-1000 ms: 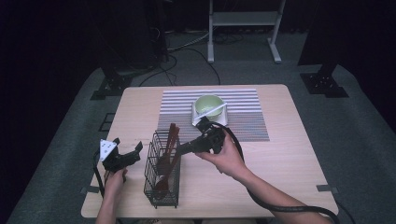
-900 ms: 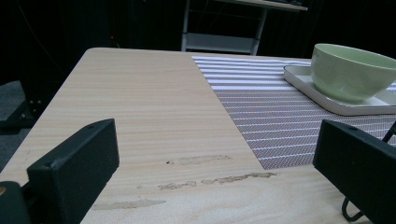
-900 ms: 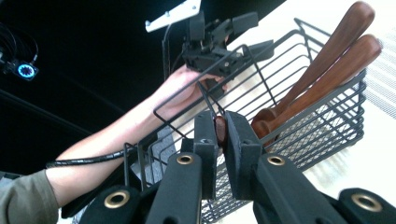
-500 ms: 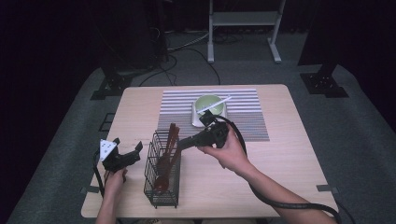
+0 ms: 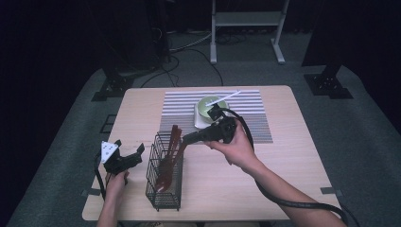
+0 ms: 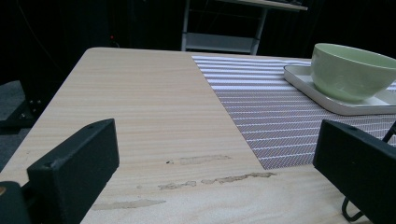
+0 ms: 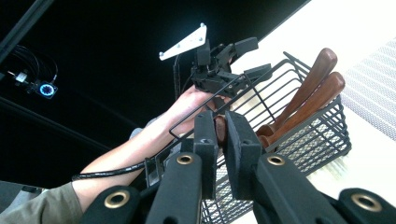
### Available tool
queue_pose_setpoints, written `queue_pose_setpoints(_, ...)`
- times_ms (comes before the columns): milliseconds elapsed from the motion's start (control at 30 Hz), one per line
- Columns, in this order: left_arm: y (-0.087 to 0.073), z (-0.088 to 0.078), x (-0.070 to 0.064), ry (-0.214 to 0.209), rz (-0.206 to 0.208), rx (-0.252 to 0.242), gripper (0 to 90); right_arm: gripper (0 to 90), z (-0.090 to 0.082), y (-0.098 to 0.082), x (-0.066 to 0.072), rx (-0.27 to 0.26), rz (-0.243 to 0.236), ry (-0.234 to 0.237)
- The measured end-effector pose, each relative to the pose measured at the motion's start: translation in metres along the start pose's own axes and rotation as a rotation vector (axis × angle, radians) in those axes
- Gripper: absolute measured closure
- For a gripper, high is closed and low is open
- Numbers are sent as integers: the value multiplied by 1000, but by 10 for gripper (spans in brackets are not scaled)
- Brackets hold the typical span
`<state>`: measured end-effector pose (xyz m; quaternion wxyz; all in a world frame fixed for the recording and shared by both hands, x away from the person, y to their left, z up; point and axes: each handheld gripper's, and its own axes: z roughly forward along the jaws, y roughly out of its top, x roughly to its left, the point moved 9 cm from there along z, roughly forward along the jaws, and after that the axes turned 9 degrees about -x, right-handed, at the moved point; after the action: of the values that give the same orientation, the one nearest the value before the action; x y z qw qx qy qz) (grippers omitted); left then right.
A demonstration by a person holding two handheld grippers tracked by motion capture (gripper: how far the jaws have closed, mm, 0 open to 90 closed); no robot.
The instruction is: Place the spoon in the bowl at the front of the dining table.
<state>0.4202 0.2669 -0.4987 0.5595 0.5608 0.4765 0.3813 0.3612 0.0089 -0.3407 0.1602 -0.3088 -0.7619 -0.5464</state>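
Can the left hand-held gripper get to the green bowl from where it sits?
Probably yes: the left hand-held gripper is open, with bare table and striped mat ahead, up to the green bowl.

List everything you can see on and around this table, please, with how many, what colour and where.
table: one, light wood, centre
striped mat: one, grey and white, far half
tray: one, white, on mat
bowl: one, pale green, on tray
white stick: one, across the bowl
wire basket: one, black, near left
wooden utensils: brown, in basket; count unclear
left gripper: black, open, beside basket
right gripper: black, shut on a brown utensil handle
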Motion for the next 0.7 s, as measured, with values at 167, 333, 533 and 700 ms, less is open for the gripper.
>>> queue_pose_setpoints(167,0,0,0,0,2,0,0,827,-6,4,0,-11,9,11)
queue_pose_setpoints(333,0,0,0,1,3,2,0,826,-9,6,0,-8,18,14)
queue_pose_setpoints(533,0,0,0,0,4,2,0,827,-13,8,0,-13,29,20)
queue_pose_setpoints(700,0,0,0,1,4,2,0,826,-17,11,0,-21,39,27)
